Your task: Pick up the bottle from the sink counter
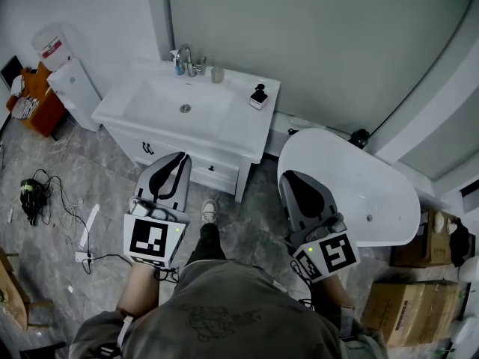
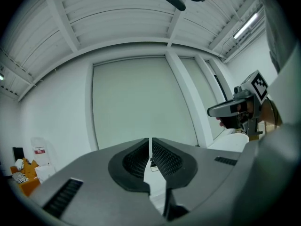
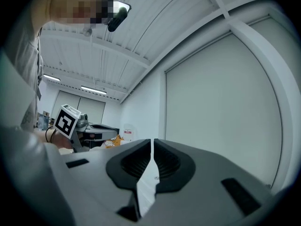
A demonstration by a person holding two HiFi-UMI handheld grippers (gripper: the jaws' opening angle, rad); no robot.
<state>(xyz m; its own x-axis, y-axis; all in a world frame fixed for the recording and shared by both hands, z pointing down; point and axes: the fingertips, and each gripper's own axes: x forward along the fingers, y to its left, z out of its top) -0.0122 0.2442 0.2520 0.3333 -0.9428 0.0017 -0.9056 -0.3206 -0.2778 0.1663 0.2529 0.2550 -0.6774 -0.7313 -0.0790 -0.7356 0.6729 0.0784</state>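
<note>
The bottle (image 1: 258,96), a small dark-topped one, stands upright near the right-hand front corner of the white tabletop (image 1: 241,129), a little above the centre of the head view, apart from the basin and from the cluster round the faucet (image 1: 187,57) at the back. There a blue-headed spray bottle (image 1: 178,64) and a cup (image 1: 217,73) also stand, so the dark one is probably the one meant, though the task sentence does not settle it. Both tools are held low in front of the person, in the lower half of the head view, pointing up-frame toward the vanity. The left tongs (image 1: 179,160) are pressed together with nothing between them, only a hairline slit showing in their own view. The right tongs (image 1: 293,176) are likewise closed on nothing. From the left tongs the bottle lies up and to the right. From the right tongs it lies up and slightly to the left, and those look a little the nearer, with the white bathtub (image 1: 337,167) just beside them on the right. Because the bottle's long axis is vertical, a level approach from the front with the tongs first spread would suit it, closing on the body below the dark top. Neither pair is near it yet, so the reach has not begun.
</note>
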